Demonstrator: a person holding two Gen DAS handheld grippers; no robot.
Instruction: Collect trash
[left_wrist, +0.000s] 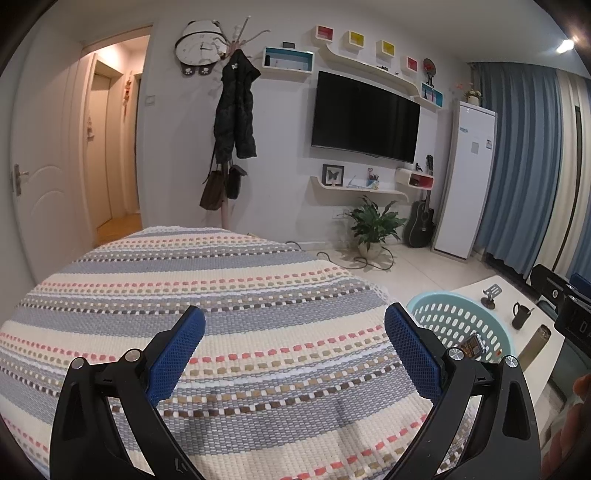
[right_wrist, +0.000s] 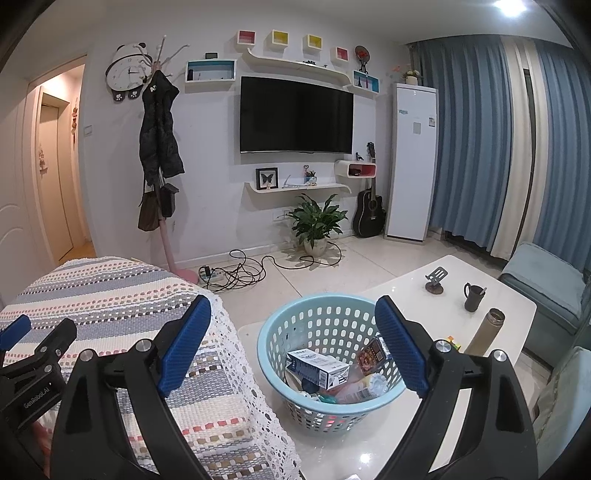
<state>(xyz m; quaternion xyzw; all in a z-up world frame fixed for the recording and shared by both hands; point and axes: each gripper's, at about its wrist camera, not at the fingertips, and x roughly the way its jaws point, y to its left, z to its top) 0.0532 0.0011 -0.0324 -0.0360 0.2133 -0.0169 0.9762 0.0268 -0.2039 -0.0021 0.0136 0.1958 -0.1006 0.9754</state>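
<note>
Trash (right_wrist: 332, 373) fills the blue basket (right_wrist: 273, 354) on the white tabletop (right_wrist: 406, 291), at 6 o'clock from my right gripper (right_wrist: 291, 350). I hold both it and my left gripper (left_wrist: 295, 350), above the striped blanket (left_wrist: 221, 280), spread and empty.

A coarse woven cloth cover (left_wrist: 236, 317) drapes the sofa; the perforated plastic basket (right_wrist: 280, 332) sits on a glossy white table (right_wrist: 406, 291).
</note>
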